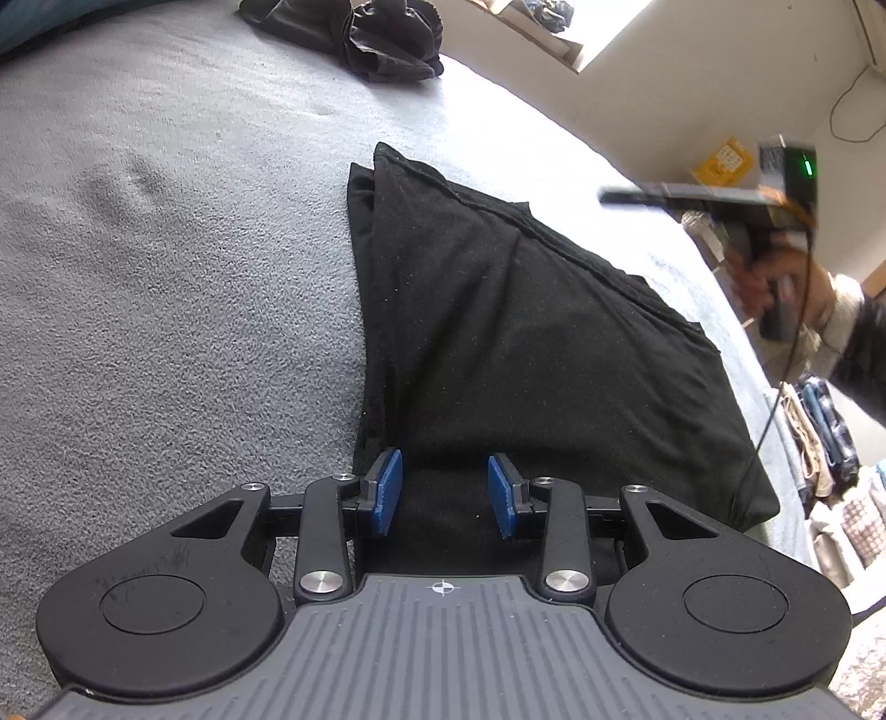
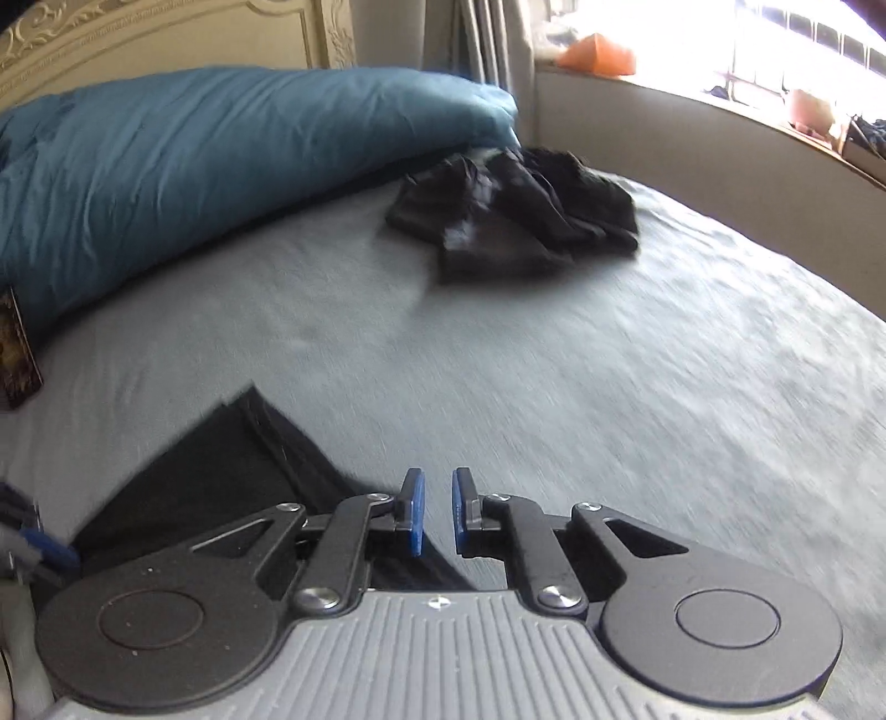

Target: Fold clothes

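Right wrist alone shows a puffy blue duvet (image 2: 221,166); both grippers (image 1: 444,493) (image 2: 437,509) gape empty over a folded black shirt (image 1: 526,332)

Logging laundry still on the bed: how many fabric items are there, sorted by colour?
Black: 2, a folded black cotton garment and a crumpled black clothing pile.
Blue: 1, a puffy teal-blue duvet.
Total: 3.

Left gripper (image 1: 444,487) over near edge of folded black garment (image 1: 531,332), jaws apart, nothing clamped, grey bed (image 1: 166,277), crumpled dark clothes (image 1: 382,39) far, right gripper (image 1: 775,188) blurred at right.
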{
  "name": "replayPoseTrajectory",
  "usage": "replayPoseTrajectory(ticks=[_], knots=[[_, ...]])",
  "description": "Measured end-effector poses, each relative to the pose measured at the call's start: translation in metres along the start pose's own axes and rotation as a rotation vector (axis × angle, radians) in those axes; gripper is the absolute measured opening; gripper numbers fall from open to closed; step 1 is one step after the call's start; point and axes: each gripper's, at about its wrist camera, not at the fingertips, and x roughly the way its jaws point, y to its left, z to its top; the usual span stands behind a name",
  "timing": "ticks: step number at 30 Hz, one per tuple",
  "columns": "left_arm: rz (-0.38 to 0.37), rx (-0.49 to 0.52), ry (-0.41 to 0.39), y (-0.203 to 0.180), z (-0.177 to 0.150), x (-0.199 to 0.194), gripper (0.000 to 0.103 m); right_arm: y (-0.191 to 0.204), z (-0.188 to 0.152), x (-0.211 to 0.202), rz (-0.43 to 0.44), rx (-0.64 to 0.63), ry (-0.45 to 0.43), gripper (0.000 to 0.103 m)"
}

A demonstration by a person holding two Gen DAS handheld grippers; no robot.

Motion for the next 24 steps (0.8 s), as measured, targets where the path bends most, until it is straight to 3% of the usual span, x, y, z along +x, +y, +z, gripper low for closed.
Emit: replayPoseTrajectory(ticks=[7,14,18,24], knots=[[0.011,0.001,0.006,-0.003,0.001,0.001,0.034,-0.006,-0.039,-0.001,-0.004,-0.065,0.093,0.012],[0.035,0.007,0.012,-0.006,0.003,0.004,0.034,-0.002,-0.042,0.006,0.026,-0.169,0.124,0.013],[0.039,0.009,0.015,-0.006,0.003,0.005,0.034,-0.004,-0.045,0.015,0.054,-0.189,0.166,0.019],[0.036,0.01,0.013,-0.006,0.002,0.004,0.034,-0.004,-0.048,0.016,0.052,-0.202,0.171,0.017]])
